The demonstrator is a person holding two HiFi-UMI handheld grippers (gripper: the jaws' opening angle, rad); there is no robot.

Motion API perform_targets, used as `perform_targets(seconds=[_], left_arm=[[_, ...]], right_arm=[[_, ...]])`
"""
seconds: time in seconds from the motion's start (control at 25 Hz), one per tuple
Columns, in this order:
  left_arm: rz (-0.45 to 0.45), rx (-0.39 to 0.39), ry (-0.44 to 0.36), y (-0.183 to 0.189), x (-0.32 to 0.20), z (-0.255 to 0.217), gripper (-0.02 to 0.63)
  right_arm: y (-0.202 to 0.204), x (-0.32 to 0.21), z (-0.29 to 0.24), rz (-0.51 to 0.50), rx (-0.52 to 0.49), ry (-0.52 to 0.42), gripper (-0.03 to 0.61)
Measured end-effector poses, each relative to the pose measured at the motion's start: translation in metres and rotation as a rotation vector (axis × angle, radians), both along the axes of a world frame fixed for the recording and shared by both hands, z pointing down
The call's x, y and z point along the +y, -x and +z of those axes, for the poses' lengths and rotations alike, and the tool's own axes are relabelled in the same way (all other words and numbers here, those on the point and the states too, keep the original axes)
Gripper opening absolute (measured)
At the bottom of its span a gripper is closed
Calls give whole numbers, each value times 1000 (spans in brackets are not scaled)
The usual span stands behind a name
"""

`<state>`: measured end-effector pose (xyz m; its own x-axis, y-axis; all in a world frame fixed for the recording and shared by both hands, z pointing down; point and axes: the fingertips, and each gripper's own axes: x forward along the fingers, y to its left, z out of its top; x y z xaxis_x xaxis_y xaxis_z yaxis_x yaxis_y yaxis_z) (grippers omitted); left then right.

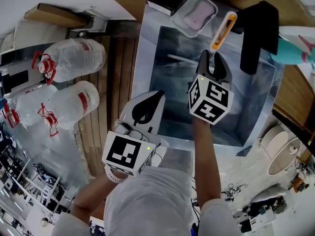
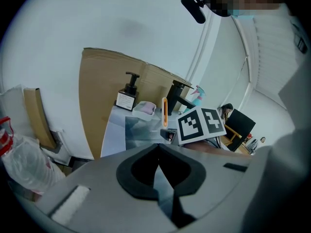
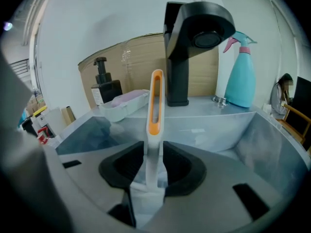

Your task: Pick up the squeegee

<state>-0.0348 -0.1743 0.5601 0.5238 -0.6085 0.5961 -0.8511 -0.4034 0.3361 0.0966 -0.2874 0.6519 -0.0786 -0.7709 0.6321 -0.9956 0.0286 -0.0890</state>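
The squeegee (image 3: 155,103) has a white handle with an orange insert. My right gripper (image 3: 152,171) is shut on the lower part of that handle, which stands up between the jaws. In the head view the orange end (image 1: 222,30) sticks out past the right gripper (image 1: 211,65) over the steel sink (image 1: 170,58). The squeegee's blade is hidden by the gripper. My left gripper (image 1: 147,104) hangs shut with nothing in it over the sink's near left rim. From the left gripper view (image 2: 158,166) the squeegee (image 2: 164,111) shows beyond the jaws.
A black faucet (image 1: 258,36) and a teal spray bottle (image 1: 295,50) stand at the sink's far right. A clear tray (image 1: 194,14) and a black soap dispenser (image 3: 104,89) sit on the back ledge. Large plastic water bottles (image 1: 74,55) lie on the floor to the left.
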Motion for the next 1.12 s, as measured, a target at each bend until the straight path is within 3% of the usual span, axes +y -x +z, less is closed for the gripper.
perform_targets(seconds=[0.36,1.12], left_arm=[[-11,-4,6,2,3,4,3],[-12,-11,-38,4,22,-17,3]], right_arm=[[1,-4,6,-5,23,8,60],[10,21,-24,-66,-2,-33,58]])
